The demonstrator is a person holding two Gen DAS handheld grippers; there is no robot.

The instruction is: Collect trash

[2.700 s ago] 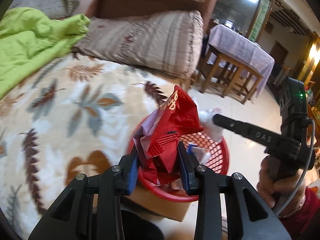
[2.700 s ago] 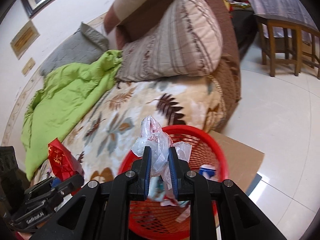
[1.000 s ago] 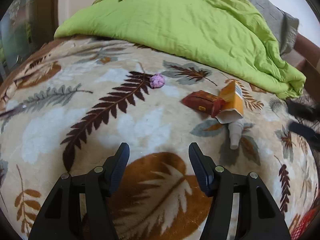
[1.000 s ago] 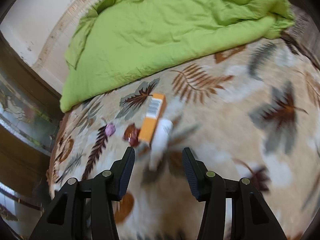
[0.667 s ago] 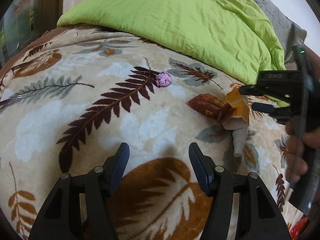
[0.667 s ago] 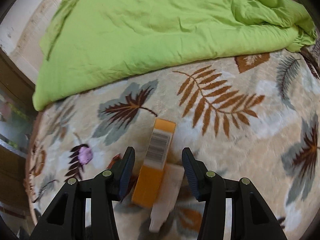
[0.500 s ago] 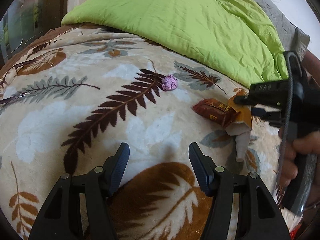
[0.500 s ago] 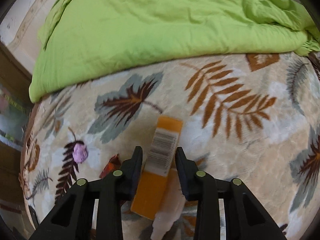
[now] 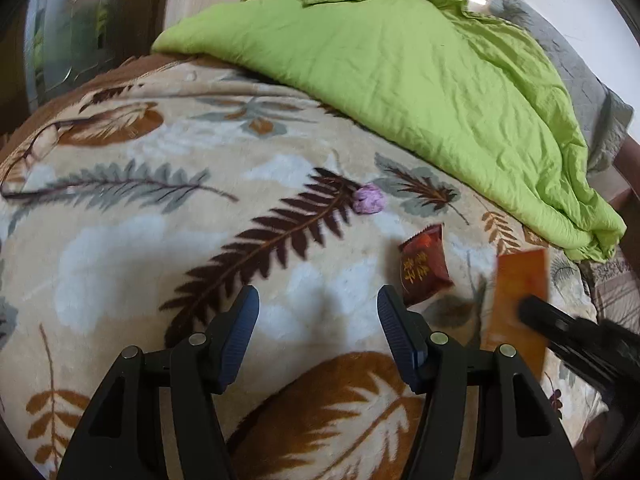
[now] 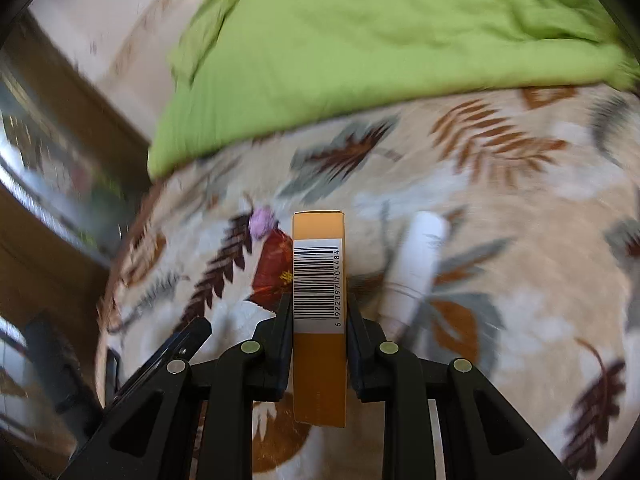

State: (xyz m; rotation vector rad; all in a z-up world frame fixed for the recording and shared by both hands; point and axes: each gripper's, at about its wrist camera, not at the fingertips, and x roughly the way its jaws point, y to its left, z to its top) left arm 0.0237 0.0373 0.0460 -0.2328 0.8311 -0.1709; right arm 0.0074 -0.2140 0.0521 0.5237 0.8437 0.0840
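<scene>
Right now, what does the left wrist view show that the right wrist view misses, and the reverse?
Only the left wrist view shows the left hand-held gripper, open and empty. Only the right wrist view shows the white tube and the barcode on the orange box, clamped in the right hand-held gripper. Both show the box, the red wrapper, the purple wad and the green quilt.

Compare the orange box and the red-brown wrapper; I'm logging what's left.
The orange box is rigid and long, clamped in the right gripper; the red-brown wrapper is a soft, short pouch lying untouched on the leaf-print blanket. The box bears a barcode; the wrapper, gold print. Both are packaging trash.
</scene>
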